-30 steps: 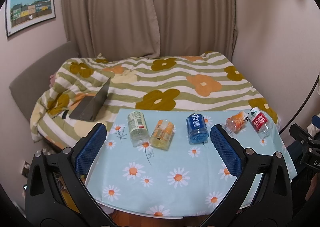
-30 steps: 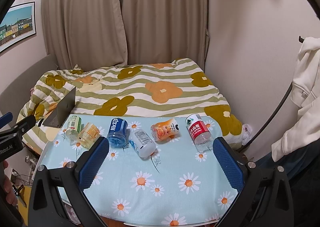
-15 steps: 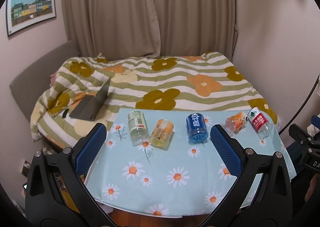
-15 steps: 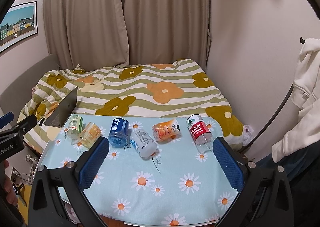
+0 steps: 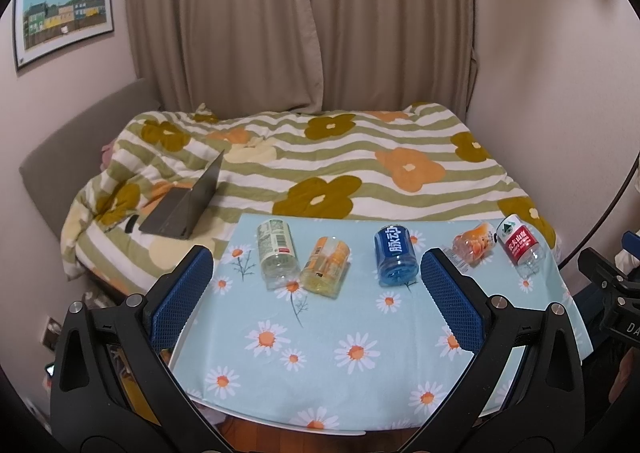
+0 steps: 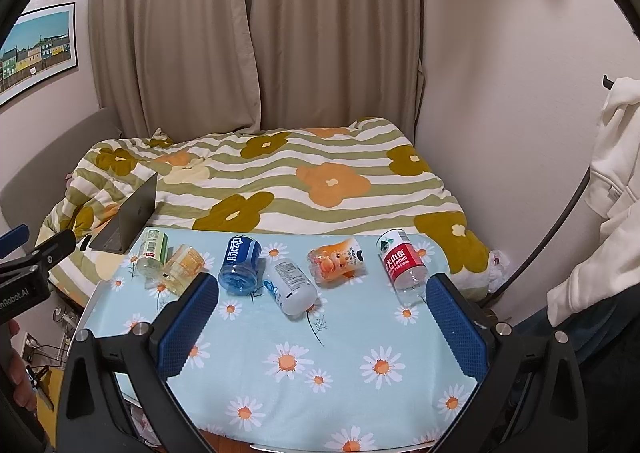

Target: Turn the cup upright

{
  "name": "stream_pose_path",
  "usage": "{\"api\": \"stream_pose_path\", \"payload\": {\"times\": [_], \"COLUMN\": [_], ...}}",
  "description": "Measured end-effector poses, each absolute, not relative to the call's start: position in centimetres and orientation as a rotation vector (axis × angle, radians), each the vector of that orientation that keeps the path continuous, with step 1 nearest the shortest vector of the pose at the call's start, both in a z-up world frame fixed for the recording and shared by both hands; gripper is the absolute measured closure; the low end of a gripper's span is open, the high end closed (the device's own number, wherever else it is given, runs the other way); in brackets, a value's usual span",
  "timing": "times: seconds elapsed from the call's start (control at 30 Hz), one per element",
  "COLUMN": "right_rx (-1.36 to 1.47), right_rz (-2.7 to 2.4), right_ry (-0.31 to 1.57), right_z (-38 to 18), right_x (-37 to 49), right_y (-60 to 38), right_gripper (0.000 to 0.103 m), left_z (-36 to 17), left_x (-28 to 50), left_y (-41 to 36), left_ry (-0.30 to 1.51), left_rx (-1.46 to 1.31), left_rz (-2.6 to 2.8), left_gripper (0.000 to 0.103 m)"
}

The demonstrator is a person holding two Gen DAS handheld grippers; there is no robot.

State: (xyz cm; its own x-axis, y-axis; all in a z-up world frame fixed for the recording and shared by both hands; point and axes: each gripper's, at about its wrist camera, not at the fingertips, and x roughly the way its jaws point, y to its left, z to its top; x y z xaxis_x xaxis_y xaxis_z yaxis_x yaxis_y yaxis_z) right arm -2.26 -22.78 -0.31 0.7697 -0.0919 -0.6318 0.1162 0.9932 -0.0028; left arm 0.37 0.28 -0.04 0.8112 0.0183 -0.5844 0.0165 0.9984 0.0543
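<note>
Several cut-bottle cups lie on their sides in a row on the daisy-print table (image 5: 340, 385): a green one (image 5: 276, 251), a yellow one (image 5: 325, 267), a blue one (image 5: 396, 255), an orange one (image 5: 474, 243) and a red one (image 5: 520, 247). The right wrist view shows the same row, with the blue (image 6: 240, 261), a white one (image 6: 290, 285), the orange (image 6: 336, 261) and the red (image 6: 402, 263). My left gripper (image 5: 316, 289) is open and empty, above the table's near half. My right gripper (image 6: 322, 313) is open and empty, nearer than the white cup.
A bed with a flower-striped quilt (image 5: 360, 157) lies just beyond the table, with an open laptop (image 5: 188, 201) on it at the left. Curtains (image 5: 304, 21) hang behind. A white garment (image 6: 608, 181) hangs at the right. The table's front edge (image 6: 340, 449) is near.
Both views have shifted very slightly; the cups sit a little higher and closer in the right wrist view. No cup has moved and both grippers stay open.
</note>
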Motion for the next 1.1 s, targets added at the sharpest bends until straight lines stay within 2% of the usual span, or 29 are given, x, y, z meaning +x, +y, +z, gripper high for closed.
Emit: {"api": "stream_pose_path", "payload": {"times": [0.37,0.57,1.1], "right_rx": [0.027,0.013,0.095], "right_rz": [-0.088,-0.044,-0.142], "right_ry": [0.714,0.768,0.924], "right_z": [-0.5,-2.5,-8.7], "right_x": [-1.4,0.2,6.6], "right_y": [-22.0,-22.3,-22.9], "right_gripper": [0.0,0.0,0.0], "left_z": [-1.7,-3.9,-12.8], "left_x": [1.6,3.7,17.1], "left_y": [0.4,0.0,-0.4], "left_ry": [0.689,0.746,0.98], "left_rx": [0.019,0.047,0.188], "left_rz": [0.012,0.028,-0.156], "left_gripper": [0.0,0.0,0.0]}}
